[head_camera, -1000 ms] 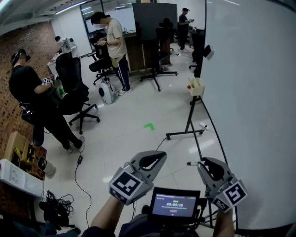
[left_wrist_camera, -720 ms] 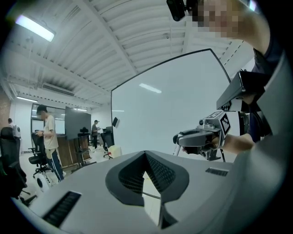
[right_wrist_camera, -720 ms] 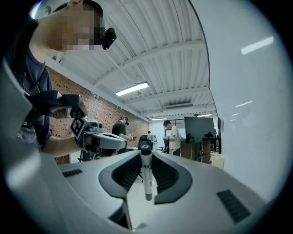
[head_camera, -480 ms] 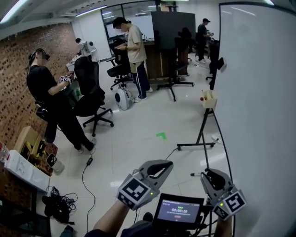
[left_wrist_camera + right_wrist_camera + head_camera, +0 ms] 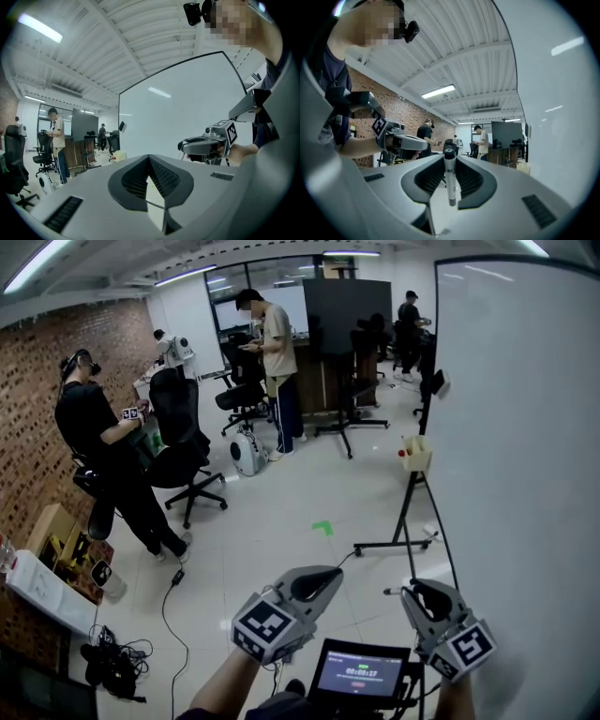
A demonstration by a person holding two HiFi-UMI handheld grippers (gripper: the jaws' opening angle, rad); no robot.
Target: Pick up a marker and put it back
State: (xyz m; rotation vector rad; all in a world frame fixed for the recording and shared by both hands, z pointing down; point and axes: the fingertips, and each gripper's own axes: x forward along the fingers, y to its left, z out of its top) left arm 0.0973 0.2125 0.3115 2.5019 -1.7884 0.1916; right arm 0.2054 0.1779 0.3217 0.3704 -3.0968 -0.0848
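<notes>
- The room is an open workspace with a pale, glossy tiled floor. A small green mark sits on the tiles near the middle.
- A large whiteboard fills the right side. A brick wall runs along the left, and light strips cross the ceiling.
- A black stand rises in front of the whiteboard and carries a small cream box at its top.
- A seated person in black is by the brick wall, beside a black office chair. A standing person is farther back, near a dark panel.
- Loose cables lie on the floor at the lower left.
- The right gripper is held in the air close to the whiteboard. Its jaws are narrowed onto the marker, which stands crosswise between the pads. In the head view one end pokes out to the left.
- The left gripper hovers just beside it, with its jaws brought together and nothing between them.
- A small lit screen sits low between the two grippers.
</notes>
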